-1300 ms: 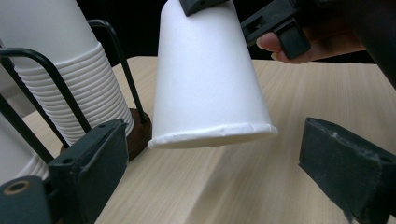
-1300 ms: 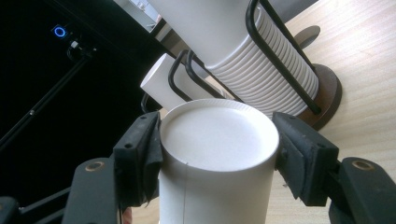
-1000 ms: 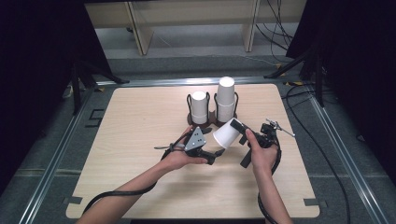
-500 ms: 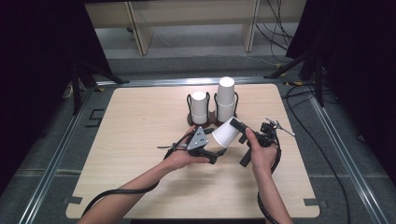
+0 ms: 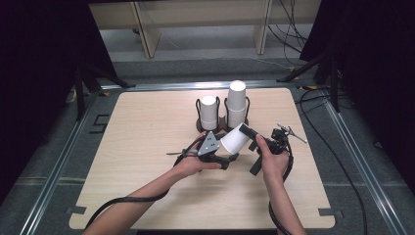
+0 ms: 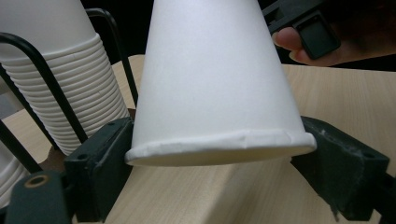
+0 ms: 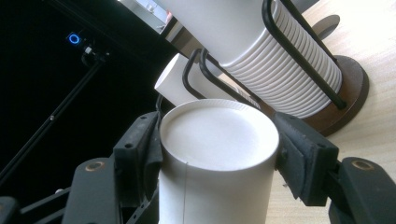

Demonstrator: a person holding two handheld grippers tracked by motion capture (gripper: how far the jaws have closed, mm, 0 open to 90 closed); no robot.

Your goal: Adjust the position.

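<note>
A white paper cup (image 5: 235, 141) lies tilted above the table, held from both ends. My right gripper (image 5: 247, 131) is shut on its base end; in the right gripper view both pads press the cup (image 7: 217, 158) just below its flat bottom. My left gripper (image 5: 222, 159) is shut across the rim end, and in the left gripper view its jaws touch the slightly crinkled rim of the cup (image 6: 215, 84) on each side. The right hand's fingers (image 6: 292, 44) appear behind the cup.
A black wire holder on a brown base (image 5: 200, 127) stands just behind, carrying a short cup stack (image 5: 209, 111) and a taller one (image 5: 236, 103). These stacks sit close to both grippers (image 6: 60, 93) (image 7: 280, 60). Cables trail off the table's right side (image 5: 313, 122).
</note>
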